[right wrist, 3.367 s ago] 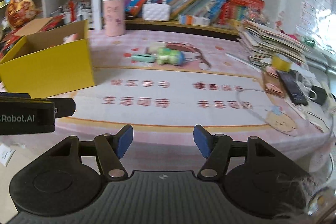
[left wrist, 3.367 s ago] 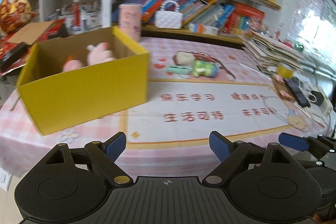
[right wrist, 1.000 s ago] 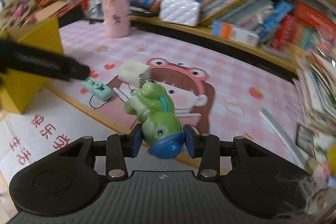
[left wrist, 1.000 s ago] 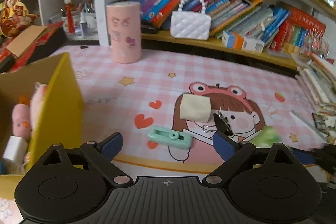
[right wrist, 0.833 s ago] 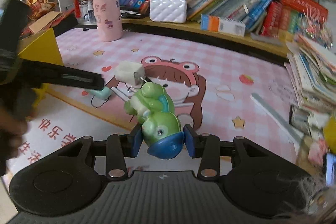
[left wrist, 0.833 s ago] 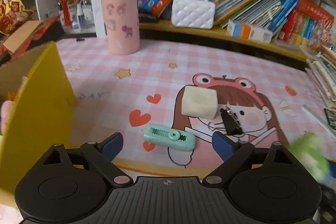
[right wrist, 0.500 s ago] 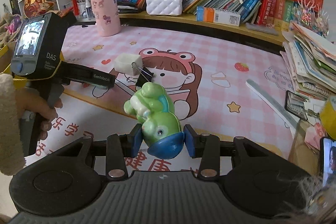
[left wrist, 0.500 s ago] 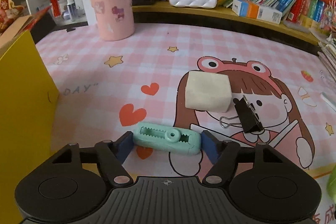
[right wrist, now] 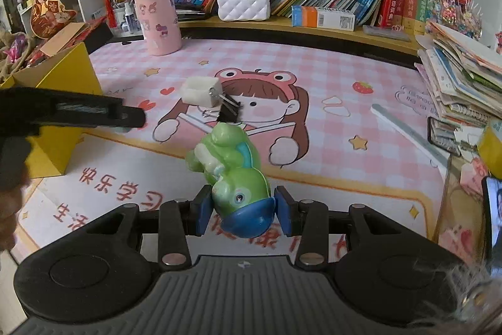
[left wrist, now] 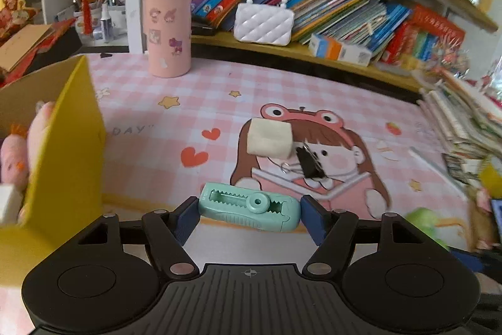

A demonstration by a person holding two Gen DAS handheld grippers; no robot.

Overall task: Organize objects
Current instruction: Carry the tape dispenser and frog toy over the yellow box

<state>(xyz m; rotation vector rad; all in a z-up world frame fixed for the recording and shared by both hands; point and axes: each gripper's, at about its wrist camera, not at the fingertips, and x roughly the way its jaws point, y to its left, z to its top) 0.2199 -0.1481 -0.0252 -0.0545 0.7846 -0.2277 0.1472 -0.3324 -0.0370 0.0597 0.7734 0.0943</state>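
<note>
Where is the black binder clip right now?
In the left wrist view, the binder clip lies on the mat, touching the white block's lower right corner.

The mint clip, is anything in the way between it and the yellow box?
Nothing visible is. The left gripper holds the mint clip, and only bare pink mat lies between it and the yellow box, whose near wall stands upright.

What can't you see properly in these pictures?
- Open yellow cardboard box: left wrist view, its near wall hides most of the pink plush toys inside.
- Green frog toy: left wrist view, blurred.
- Mint-green tape dispenser: right wrist view, hidden behind the left gripper.
</note>
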